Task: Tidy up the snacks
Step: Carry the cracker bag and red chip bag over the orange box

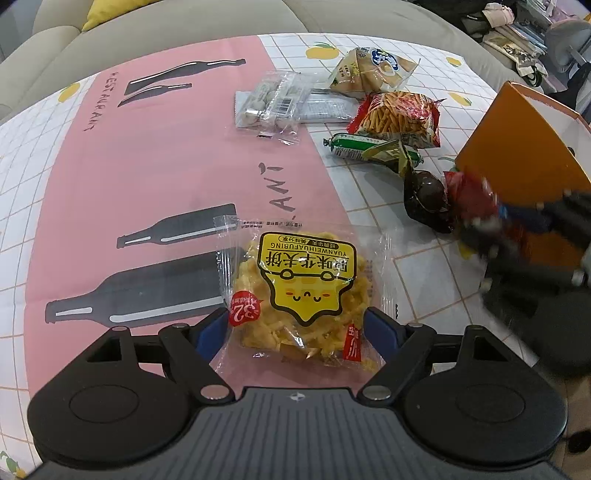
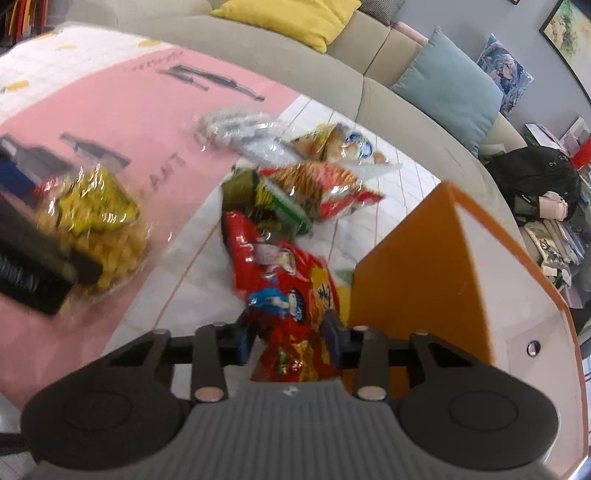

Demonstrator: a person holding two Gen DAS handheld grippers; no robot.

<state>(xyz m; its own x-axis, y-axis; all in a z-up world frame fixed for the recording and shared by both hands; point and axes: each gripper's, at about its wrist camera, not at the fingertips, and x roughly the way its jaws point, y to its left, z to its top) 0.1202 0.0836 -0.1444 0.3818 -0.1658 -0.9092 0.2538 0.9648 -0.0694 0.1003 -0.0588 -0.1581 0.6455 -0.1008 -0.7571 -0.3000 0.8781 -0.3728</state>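
Home living room: sofa (image 2: 369,55), cushions (image 2: 447,88), tablecloth (image 1: 147,166).

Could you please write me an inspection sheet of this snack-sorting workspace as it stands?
Surface: tablecloth, pink panel with bottle prints, white grid with lemons.
Job's things: yellow-label snack pack; red snack bag; fries-print bag; green sausage; bread pack; clear pack of balls; dark packet; orange box.
Clutter: nothing seen.
Grippers: left gripper jaws on the yellow-label pack; right gripper jaws on the red bag, blurred.
Cables: nothing seen.
Surroundings: sofa, yellow cushion, blue cushion.
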